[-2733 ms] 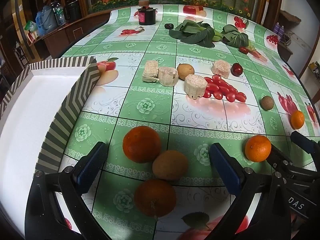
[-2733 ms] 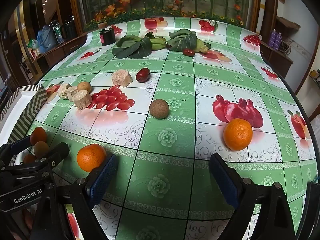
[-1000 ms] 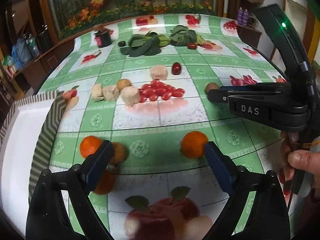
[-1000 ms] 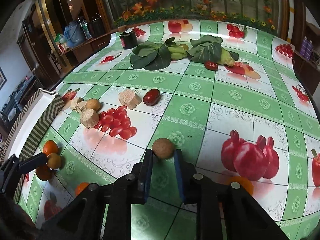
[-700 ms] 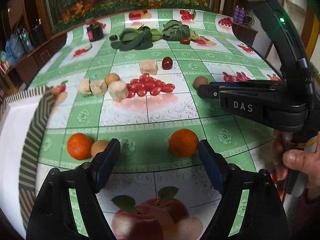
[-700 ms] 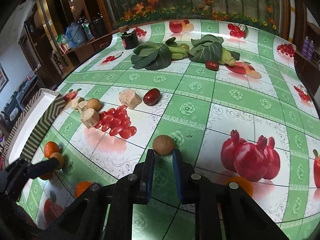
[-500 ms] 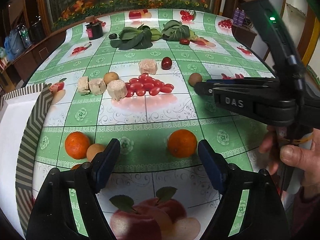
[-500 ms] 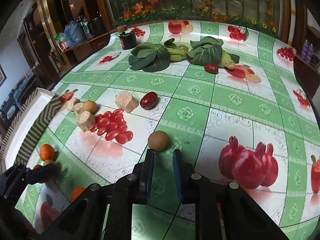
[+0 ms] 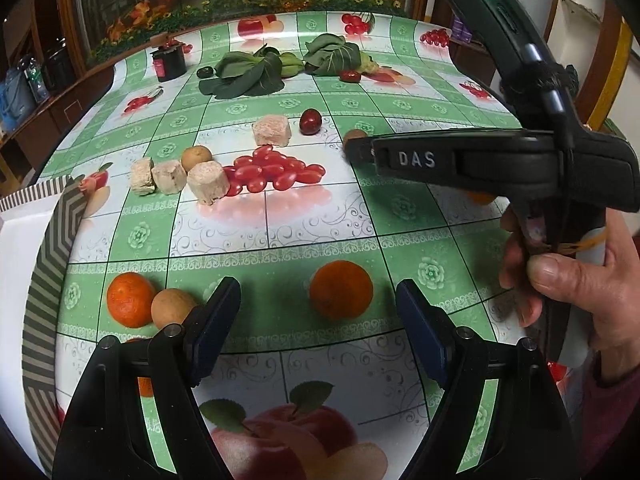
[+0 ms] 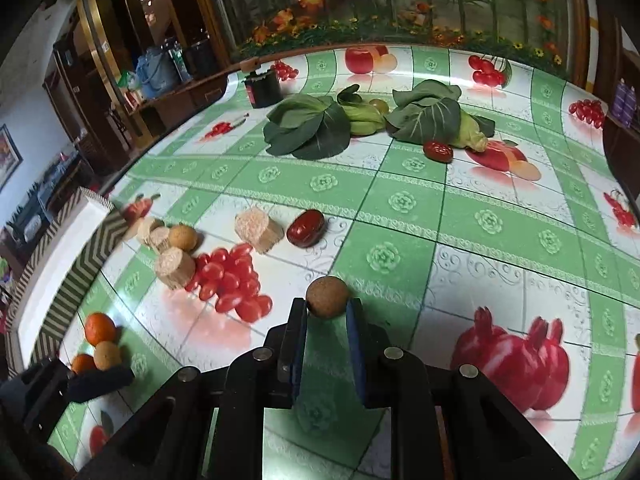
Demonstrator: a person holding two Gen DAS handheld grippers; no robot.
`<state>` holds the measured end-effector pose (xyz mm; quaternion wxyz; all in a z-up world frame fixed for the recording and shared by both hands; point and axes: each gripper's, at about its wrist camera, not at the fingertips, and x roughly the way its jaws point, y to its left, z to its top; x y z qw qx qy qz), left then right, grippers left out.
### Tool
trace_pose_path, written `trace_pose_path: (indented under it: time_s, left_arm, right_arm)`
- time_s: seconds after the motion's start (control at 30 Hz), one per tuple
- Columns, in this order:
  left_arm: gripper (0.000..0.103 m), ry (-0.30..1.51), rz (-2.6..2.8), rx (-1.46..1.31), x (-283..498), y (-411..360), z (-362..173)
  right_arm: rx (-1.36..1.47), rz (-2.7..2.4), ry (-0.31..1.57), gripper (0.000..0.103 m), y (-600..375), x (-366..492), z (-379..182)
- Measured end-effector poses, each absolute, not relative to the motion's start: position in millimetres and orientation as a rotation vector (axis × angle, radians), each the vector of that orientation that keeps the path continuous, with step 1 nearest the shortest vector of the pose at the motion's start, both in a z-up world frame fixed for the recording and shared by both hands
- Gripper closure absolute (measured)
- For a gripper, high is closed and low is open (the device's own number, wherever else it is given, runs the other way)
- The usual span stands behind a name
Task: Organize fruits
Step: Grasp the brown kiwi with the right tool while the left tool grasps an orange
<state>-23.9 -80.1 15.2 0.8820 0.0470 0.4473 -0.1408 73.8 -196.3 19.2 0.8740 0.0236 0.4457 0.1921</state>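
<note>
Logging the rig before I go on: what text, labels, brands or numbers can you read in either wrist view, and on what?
"DAS": white letters on the side of the right gripper, seen in the left wrist view.
Black container at the table's far side: it carries a red label, too small to read.
Bottles on the shelf at right: no lettering can be made out.
Nothing else readable in either view.
</note>
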Motion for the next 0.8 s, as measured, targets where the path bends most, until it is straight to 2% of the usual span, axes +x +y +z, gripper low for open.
trace_pose_path:
  time_s: [0.07, 0.2, 0.23, 0.5, 0.8]
  left_arm:
    - [0.022, 0.929, -0.292, 0.091, -23, -78, 15]
    - [0.037, 0.935, -0.299, 0.088, -21, -78, 14]
    - [0.038, 0.939, -0.303, 0.086, -21, -77, 13]
    - [0.038, 0.942, -0.308, 0.082, -20, -78, 11]
    - [0.038, 0.940, -0.304, 0.092, -19, -77, 11]
  right_arm:
    - [0.067, 0.400, 0.934, 0.084, -197, 78, 17]
    - [0.056, 0.413, 0.935, 0.084, -197, 78, 18]
    - [0.068, 0.415, 0.940, 0.084, -198, 78, 19]
    - [0.065, 0.407, 0.941, 0.082, -193, 90, 19]
    - [0.053, 0.421, 0.947, 0.076, -184, 102, 19]
